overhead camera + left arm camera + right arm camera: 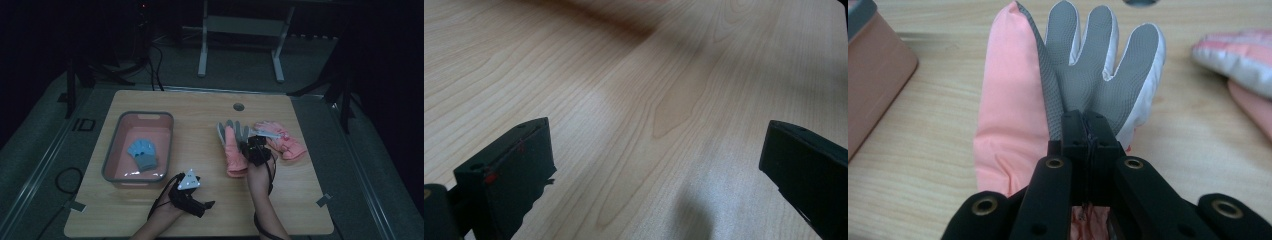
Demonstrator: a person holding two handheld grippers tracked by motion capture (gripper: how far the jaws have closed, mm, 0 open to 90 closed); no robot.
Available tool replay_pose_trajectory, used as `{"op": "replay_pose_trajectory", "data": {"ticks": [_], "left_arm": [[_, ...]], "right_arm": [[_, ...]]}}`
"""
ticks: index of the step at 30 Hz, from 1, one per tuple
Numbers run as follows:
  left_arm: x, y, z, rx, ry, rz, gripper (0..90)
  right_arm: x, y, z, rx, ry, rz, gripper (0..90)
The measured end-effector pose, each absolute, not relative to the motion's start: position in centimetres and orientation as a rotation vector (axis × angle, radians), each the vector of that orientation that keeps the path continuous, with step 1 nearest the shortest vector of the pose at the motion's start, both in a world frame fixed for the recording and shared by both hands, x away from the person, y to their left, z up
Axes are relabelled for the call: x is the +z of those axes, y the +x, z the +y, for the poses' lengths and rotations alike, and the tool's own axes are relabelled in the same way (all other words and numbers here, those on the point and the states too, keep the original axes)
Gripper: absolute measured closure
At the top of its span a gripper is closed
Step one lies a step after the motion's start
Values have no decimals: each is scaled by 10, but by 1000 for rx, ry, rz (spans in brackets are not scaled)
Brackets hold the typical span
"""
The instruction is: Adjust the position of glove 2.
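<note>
Dim lab or studio: wooden table [200,210] on matting, stand legs [240,55] (cables trailing behind).

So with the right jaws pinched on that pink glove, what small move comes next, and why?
Probably carry the pink glove left toward the pink bin. The right gripper is clamped on it, and a small blue glove already lies in the bin, which suggests gloves are being collected there.
</note>
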State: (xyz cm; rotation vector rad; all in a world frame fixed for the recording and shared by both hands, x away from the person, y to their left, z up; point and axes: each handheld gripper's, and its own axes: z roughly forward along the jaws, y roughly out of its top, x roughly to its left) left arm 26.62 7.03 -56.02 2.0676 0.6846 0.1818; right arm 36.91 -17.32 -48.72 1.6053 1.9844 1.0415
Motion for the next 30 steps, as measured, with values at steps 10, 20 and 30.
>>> {"op": "replay_pose_trajectory", "data": {"ticks": [10, 20, 30], "left_arm": [[-561, 267, 69, 186, 2077, 681, 13], [-562, 266, 69, 191, 2086, 674, 13], [-561, 265, 68, 188, 2090, 660, 13]], "right_arm": [[-514, 358, -174, 1038, 1708, 1984, 886], [-530, 354, -167, 1011, 1734, 1928, 798], [-507, 350, -195, 1045, 1544, 2003, 684]]}}
